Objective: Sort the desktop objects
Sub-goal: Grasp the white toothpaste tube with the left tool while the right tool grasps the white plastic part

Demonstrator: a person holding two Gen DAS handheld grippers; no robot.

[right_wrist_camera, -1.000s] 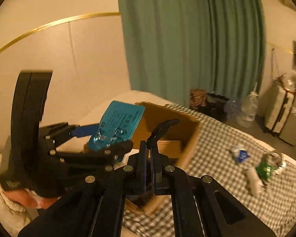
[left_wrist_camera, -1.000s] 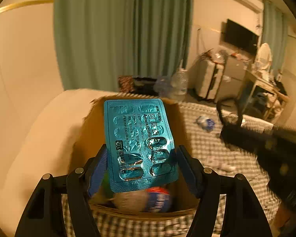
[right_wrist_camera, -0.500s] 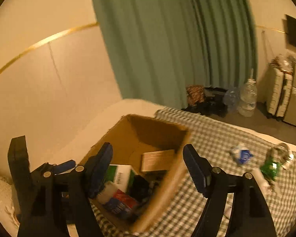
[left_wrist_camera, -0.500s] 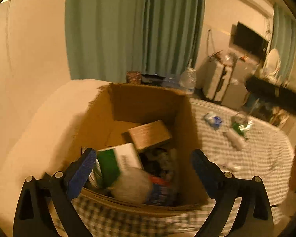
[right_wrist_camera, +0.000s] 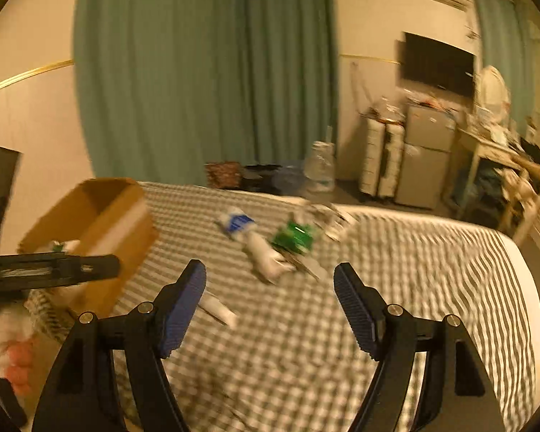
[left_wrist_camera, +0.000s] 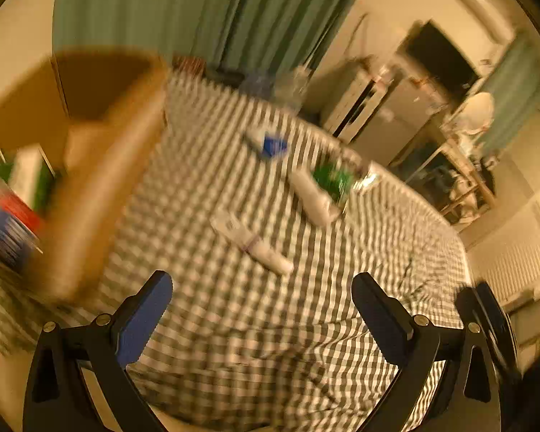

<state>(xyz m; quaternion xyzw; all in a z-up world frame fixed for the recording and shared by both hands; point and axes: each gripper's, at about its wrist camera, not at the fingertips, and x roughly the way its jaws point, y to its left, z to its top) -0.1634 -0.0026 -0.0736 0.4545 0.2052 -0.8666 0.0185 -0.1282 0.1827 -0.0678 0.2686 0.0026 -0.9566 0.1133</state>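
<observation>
- Left tool hangs over the checked bedspread, its jaws spreading the last bit wider, nothing between the blue pads.
- Right tool is up over the same bed, jaws apart and empty too.
- Left wrist view is heavily smeared, but the cardboard box fills its left edge, and here you can look inside: a white-and-green carton and a blue-and-red packet sit in it.
- Right wrist view shows that box from farther off, at the left; its contents are mostly hidden by the wall, with only a pale scrap at the rim.
- Loose items lie on the bedspread, well apart from the box: a white pouch with a blue label, a green packet touching a white tube, and nearer the left tool a flat white tube.
- Right view picks up the same 4: blue-labelled pouch, green packet, white tube, and the flat tube just beside the right tool's left pad.
- Only the right view catches the other device: the left tool's black frame crosses in front of the box, with a hand in a white sleeve below.
- Only the left view shows a black edge at the far right, too blurred to name.
- Green curtain, wall TV and small fridge are sharper in the right view.
</observation>
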